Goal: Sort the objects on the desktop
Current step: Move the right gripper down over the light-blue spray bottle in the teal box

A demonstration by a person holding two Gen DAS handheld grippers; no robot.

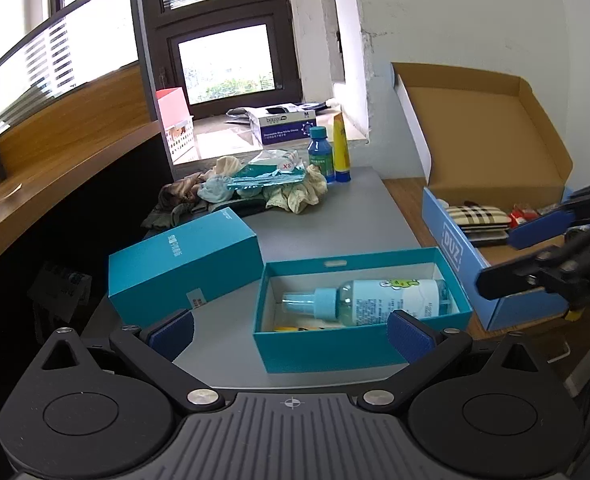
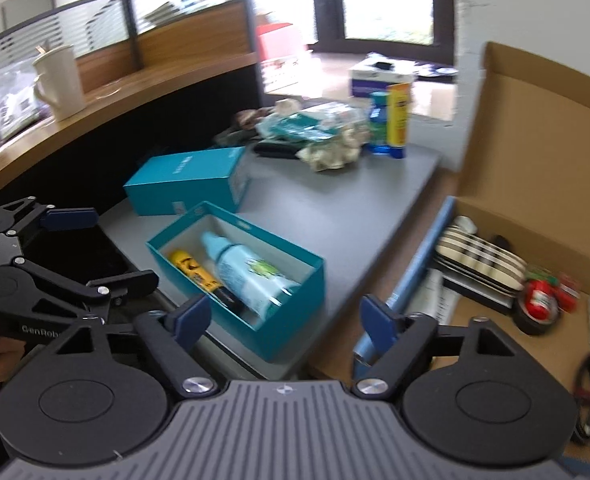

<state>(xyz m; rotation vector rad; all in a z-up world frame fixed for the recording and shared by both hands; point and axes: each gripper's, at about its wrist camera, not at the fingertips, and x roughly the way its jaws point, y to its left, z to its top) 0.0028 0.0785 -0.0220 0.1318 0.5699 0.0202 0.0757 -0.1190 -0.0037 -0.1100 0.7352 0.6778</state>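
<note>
An open teal box (image 1: 327, 346) sits on the grey desk mat (image 1: 335, 216) and holds a clear spray bottle (image 1: 383, 298) lying on its side beside a yellow item (image 2: 191, 268). Its teal lid (image 1: 183, 268) lies just to the left. My left gripper (image 1: 291, 332) stands open at the box's near wall, with no pad touching it. My right gripper (image 2: 286, 318) is open too, hovering over the box's near corner (image 2: 291, 312) with nothing pressed between its fingers. It enters the left wrist view from the right, over the blue carton (image 1: 455, 256).
The blue carton with a raised brown flap (image 2: 535, 160) holds a plaid wallet (image 2: 479, 264) and a red tape roll (image 2: 539, 304). Crumpled cloths and a plastic bag (image 1: 267, 184), a blue bottle (image 1: 321, 154) and a yellow tube (image 1: 341, 148) crowd the mat's far end. A white mug (image 2: 59, 80) stands on the wooden ledge.
</note>
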